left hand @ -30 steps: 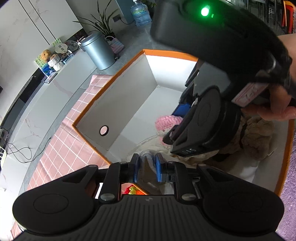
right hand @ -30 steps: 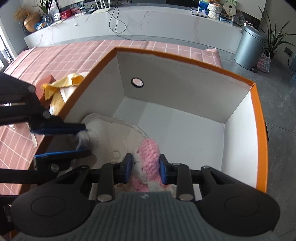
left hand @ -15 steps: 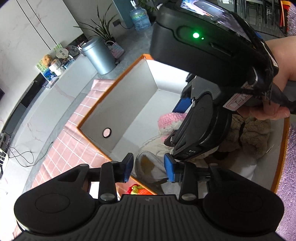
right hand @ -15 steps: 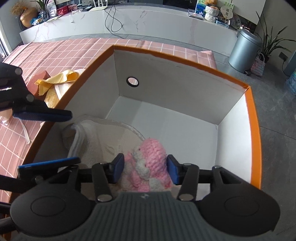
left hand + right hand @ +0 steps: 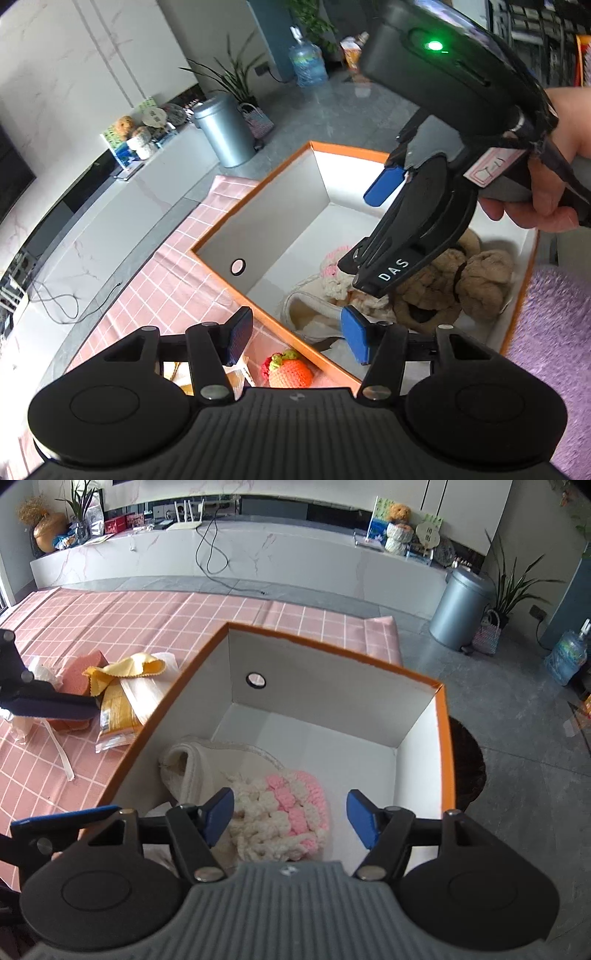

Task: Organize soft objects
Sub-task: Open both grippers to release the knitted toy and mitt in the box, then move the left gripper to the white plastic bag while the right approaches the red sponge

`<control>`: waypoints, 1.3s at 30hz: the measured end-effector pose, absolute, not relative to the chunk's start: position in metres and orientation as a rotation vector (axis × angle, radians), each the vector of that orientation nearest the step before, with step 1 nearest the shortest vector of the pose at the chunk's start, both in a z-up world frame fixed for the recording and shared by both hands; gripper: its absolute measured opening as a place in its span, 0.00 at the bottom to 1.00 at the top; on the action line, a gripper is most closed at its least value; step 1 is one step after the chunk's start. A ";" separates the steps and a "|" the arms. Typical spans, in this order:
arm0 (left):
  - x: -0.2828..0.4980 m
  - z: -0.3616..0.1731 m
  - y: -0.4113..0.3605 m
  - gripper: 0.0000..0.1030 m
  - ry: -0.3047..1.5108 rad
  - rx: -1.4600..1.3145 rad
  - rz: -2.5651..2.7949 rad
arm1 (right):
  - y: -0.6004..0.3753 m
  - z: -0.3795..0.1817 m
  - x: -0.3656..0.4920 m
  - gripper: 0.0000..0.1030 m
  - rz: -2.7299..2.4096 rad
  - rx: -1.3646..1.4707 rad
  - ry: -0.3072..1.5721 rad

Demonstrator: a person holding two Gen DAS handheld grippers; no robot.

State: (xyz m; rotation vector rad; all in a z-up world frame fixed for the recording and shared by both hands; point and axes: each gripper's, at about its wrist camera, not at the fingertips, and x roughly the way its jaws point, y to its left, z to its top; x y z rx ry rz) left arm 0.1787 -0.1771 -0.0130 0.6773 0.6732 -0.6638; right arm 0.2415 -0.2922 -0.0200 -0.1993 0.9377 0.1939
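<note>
**Both grippers let go over the box**

My right gripper (image 5: 290,818) has its jaws spread wide now; they've just been opening, and nothing is pinched. The pink-and-cream knitted piece (image 5: 284,818) lies below and between the blue pads, clear of both, resting on the floor of the orange-rimmed box (image 5: 443,738). Just left of it sits the cream fleece item (image 5: 184,768), curled against the box's near-left wall.

My left gripper (image 5: 297,338) has also just been opening, and its jaws stand well apart with nothing gripped. One pad hangs over the pink checked tablecloth (image 5: 159,288), the other over the inside of the box, so the orange rim runs between them. Beneath that inner pad I see the cream fleece item again, and beyond it the knitted piece, partly hidden by the right gripper's body, which hangs above the box from my right hand (image 5: 546,184). A brown plush toy (image 5: 461,280) fills the box's right side, touching the far wall there.

Outside the box, down between the left pads, a knitted strawberry (image 5: 288,371) sits on the tablecloth just beside the box wall. From the right camera, further along the cloth: a yellow cloth (image 5: 125,670), a pink sponge block (image 5: 83,672) and a packaged snack (image 5: 116,716), bunched together near the box's left side.
</note>
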 end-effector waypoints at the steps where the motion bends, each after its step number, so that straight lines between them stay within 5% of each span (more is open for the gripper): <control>1: 0.176 -0.011 -0.174 0.63 0.668 0.660 -0.658 | -0.291 -0.016 0.236 0.67 0.192 -0.204 0.919; 20: 0.116 0.008 -0.095 0.63 0.556 0.352 -0.459 | -0.226 0.031 0.138 0.69 0.194 -0.208 0.573; 39: 0.098 -0.022 0.007 0.63 0.601 0.073 -0.271 | -0.138 -0.006 0.119 0.70 0.247 -0.163 0.551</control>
